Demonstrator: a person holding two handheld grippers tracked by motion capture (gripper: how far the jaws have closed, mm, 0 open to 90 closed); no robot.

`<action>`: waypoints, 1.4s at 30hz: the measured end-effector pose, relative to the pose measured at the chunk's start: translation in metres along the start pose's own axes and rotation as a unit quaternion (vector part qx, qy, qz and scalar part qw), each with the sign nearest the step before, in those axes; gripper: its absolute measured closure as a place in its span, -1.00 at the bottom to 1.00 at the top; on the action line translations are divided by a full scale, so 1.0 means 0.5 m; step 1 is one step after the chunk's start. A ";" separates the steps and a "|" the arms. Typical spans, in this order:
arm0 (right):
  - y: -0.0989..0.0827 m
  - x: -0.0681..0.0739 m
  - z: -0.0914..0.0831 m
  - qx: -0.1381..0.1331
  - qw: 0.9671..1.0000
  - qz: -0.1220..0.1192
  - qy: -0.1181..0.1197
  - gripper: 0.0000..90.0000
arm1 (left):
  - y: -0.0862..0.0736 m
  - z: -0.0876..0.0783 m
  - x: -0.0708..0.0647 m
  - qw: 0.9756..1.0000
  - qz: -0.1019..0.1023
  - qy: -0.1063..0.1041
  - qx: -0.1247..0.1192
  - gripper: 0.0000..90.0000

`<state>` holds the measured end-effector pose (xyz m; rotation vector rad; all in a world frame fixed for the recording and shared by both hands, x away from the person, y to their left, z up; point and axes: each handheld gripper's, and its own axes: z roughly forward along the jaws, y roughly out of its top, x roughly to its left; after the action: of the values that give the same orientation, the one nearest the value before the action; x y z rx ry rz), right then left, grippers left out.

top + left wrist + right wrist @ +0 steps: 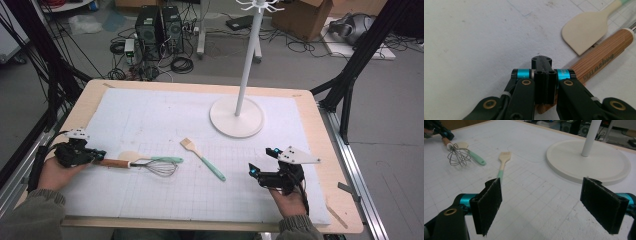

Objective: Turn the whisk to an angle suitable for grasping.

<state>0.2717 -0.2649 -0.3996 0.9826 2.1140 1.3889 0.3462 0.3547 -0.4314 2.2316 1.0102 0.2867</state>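
A whisk with a wooden handle lies on the white mat at the left. My left gripper sits at the handle's end. In the left gripper view its jaws are pressed together, and the handle runs underneath them rather than between them. A cream spatula with a mint handle lies just behind the whisk. My right gripper hovers at the right front of the mat. It is open wide, with nothing between its pads.
A mint-handled pastry brush lies mid-mat between the grippers. A white stand with a round base and a tall pole rises behind it. The gridded mat covers a wooden table; cables and boxes sit on the floor beyond.
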 end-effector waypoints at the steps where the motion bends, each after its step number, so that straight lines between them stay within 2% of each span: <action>1: 0.000 0.000 0.000 0.000 1.000 0.000 0.000 -0.63 | -0.001 -0.001 -0.001 1.000 0.002 0.000 0.001 0.98; 26: 0.000 0.001 0.000 0.001 1.000 -0.001 -0.001 -0.63 | -0.022 -0.024 -0.029 1.000 0.026 -0.004 0.006 0.98; 42: 0.001 0.001 0.000 0.000 1.000 -0.004 -0.001 -0.64 | -0.032 -0.037 -0.047 0.999 0.038 -0.012 -0.001 0.98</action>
<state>0.2717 -0.2644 -0.3994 0.9748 2.1129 1.3845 0.3126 0.3539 -0.4262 2.2698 0.9143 0.2931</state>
